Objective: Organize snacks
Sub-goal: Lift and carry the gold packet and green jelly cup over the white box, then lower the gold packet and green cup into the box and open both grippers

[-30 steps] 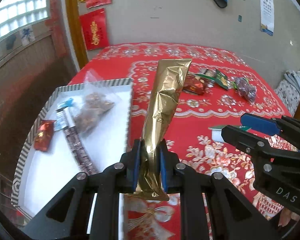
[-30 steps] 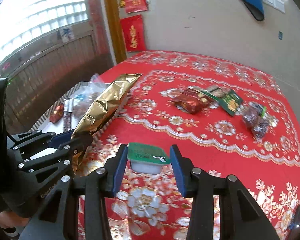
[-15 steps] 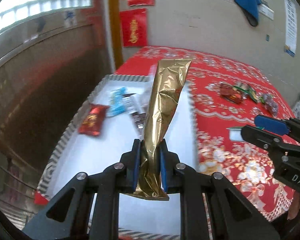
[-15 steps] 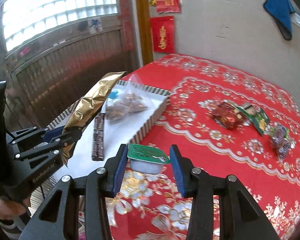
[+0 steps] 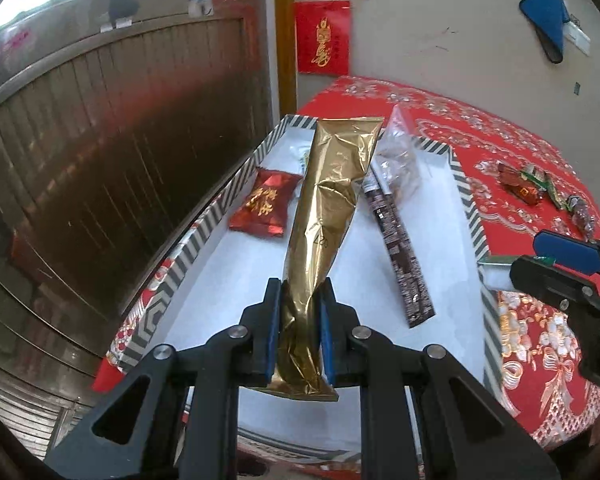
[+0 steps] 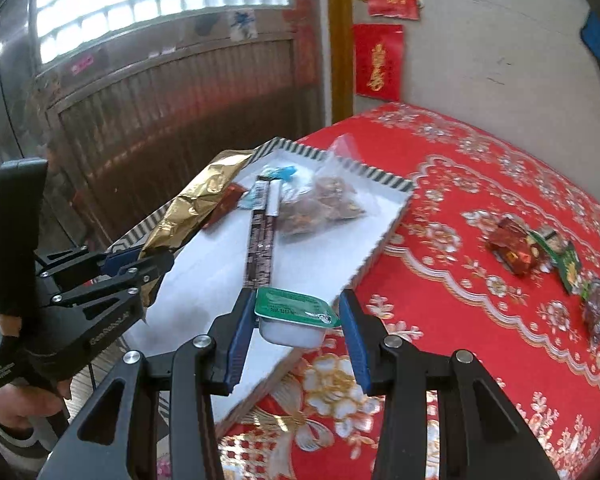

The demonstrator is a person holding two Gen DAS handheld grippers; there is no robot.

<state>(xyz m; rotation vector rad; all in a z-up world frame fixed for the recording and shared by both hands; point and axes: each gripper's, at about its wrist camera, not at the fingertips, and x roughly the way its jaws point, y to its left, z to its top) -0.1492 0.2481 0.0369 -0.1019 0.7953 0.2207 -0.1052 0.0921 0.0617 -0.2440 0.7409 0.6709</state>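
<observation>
Gold foil packet [image 5: 328,216] pinched low in left gripper [image 5: 300,332], jaws tight, above white tray [image 5: 236,280] | green-lidded jelly cup [image 6: 296,314] clamped in right gripper [image 6: 298,340], part-open, over tray's near edge | tray holds red sachet [image 5: 264,208], dark stick pack [image 5: 400,256], clear bag [image 6: 320,206] | loose snacks [image 6: 540,256] on red tablecloth [image 6: 460,208]

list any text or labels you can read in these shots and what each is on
No text reads in full.
Gold foil packet in the left gripper: faint stamped digits, unreadable.
Red snack packet in the tray: gold characters, too blurred.
Red wall hanging: gold characters, not legible.
Left gripper body, seen in the right wrist view: white lettering, blurred.
Green-lidded cup in the right gripper: tiny print, unreadable.
</observation>
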